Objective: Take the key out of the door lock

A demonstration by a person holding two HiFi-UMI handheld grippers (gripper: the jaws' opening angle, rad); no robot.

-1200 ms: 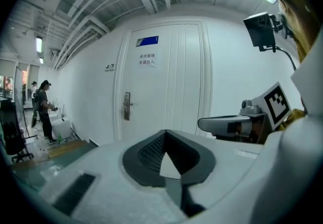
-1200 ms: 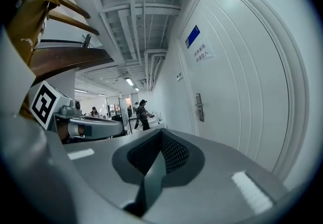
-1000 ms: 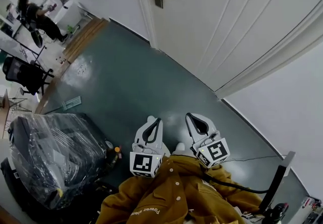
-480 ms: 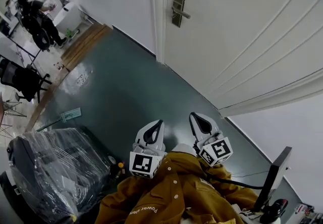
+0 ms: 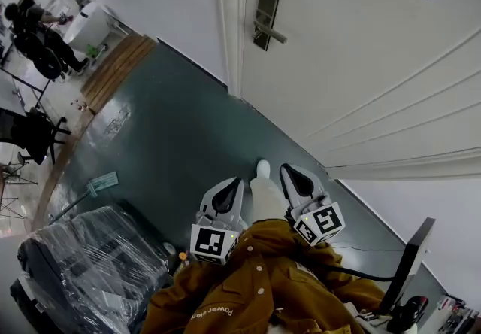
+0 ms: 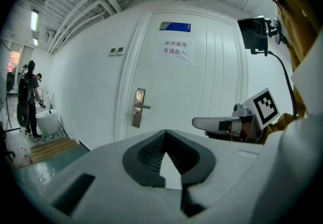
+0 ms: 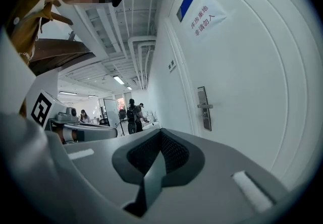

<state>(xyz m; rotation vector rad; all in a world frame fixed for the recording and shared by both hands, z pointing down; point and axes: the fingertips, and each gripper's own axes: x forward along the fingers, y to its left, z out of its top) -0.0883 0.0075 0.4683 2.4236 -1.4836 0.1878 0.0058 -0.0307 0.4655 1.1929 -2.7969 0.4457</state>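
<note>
Student: Grippers were drawn low against the body; how were the jaws set, and why?

Tutor: Left gripper [image 5: 234, 183] and right gripper [image 5: 286, 171] were held side by side just ahead of the mustard jacket [image 5: 255, 287], well apart from the door [image 5: 361, 62]; the jaws of each were pressed together with nothing between them, as both gripper views showed; this carry was judged suited to walking up, since nothing was yet within reach to be grasped.

Student: Key position was not marked; where was the key to be found?

Tutor: Lock plate [image 5: 264, 13], with its lever handle [image 5: 273, 33], was mounted at the door's left edge, just beside the door frame [image 5: 229, 24]; the key itself could not be made out, being too small at this range; from the task it was presumed to sit in that plate. Both grippers were pointed nearly level toward the door, so that the plate lay within each gripper view; the task was judged barely begun; a crossing of the dark floor [image 5: 173, 137] and a parting of one pair of jaws would be called for before any pinch; a misjudged line could bring the jaws against the lever handle instead.
</note>
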